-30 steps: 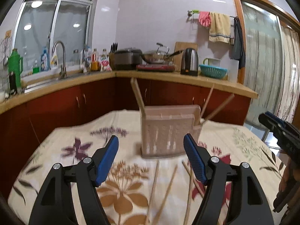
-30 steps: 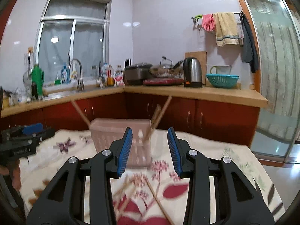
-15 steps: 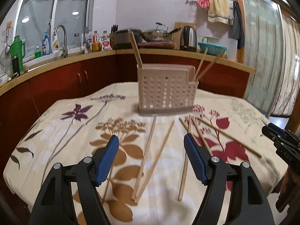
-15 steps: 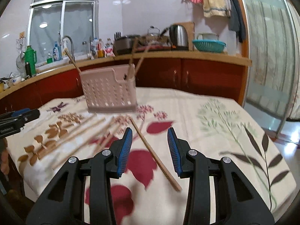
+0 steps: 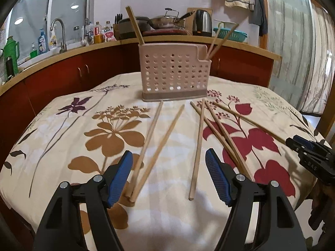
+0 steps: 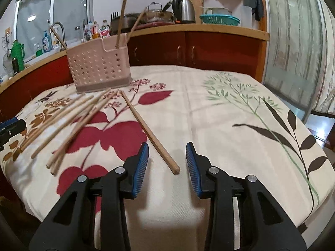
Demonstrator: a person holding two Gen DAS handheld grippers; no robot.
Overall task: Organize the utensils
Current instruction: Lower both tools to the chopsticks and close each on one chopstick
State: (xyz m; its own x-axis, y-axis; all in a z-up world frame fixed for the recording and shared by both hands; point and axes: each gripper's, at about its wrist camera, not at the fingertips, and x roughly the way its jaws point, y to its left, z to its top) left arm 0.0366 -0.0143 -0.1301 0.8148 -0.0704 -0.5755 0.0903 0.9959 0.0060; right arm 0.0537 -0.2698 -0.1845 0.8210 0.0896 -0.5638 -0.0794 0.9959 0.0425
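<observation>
Right claw (image 6: 167, 163) closing, nothing pinched, lone chopstick (image 6: 149, 132) just ahead, lower centre; left claw (image 5: 168, 176) spread, empty. Three chopsticks already in holder (image 5: 174, 73), upper centre; six loose on desk (image 5: 62, 142).

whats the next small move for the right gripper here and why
Probably ease the right gripper forward and down so its closing jaws straddle the near end of the lone wooden chopstick. That end lies on the floral tablecloth just ahead of the blue pads, not yet pinched, and the perforated pink plastic utensil holder already holds several sticks.
</observation>
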